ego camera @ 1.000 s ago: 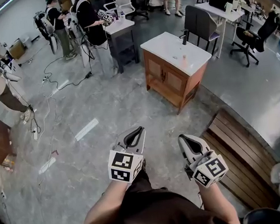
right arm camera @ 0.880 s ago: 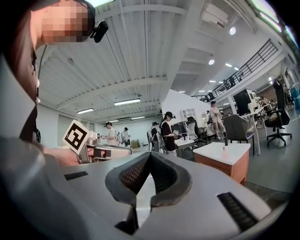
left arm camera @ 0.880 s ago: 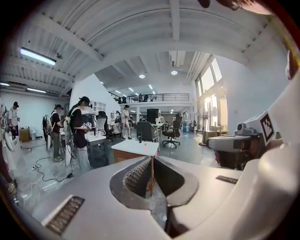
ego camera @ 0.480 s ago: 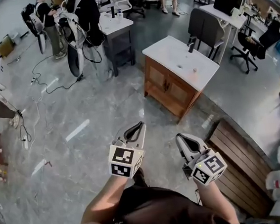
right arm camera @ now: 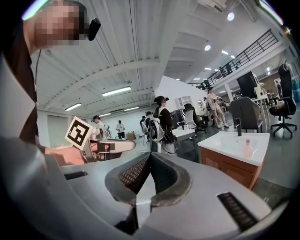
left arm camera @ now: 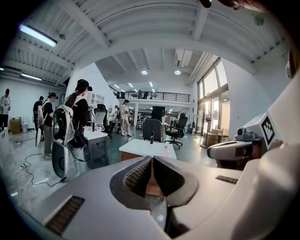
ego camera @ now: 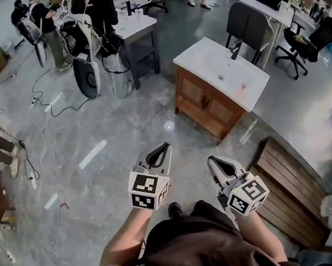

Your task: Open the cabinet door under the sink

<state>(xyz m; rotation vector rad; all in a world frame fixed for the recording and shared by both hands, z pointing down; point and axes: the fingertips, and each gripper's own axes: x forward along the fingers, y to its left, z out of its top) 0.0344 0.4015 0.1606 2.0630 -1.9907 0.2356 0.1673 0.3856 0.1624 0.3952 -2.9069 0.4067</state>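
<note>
A wooden sink cabinet (ego camera: 205, 103) with a white top (ego camera: 221, 70) and a dark tap (ego camera: 235, 50) stands on the grey floor ahead of me, its two doors (ego camera: 194, 97) closed. The cabinet (right arm camera: 236, 168) also shows at the right in the right gripper view, and its white top (left arm camera: 146, 148) just past my jaws in the left gripper view. My left gripper (ego camera: 159, 149) and right gripper (ego camera: 213, 162) hover side by side well short of it, both shut and holding nothing.
A dark slatted wooden platform (ego camera: 287, 187) lies to the right. A small white table (ego camera: 134, 29) with people around it stands at the back left, cables trail over the floor (ego camera: 44, 95), and desks with office chairs (ego camera: 300, 38) fill the back right.
The cabinet has come nearer and shifted slightly right in the head view as I walked toward it. Both grippers stayed shut and kept their place in front of me.
</note>
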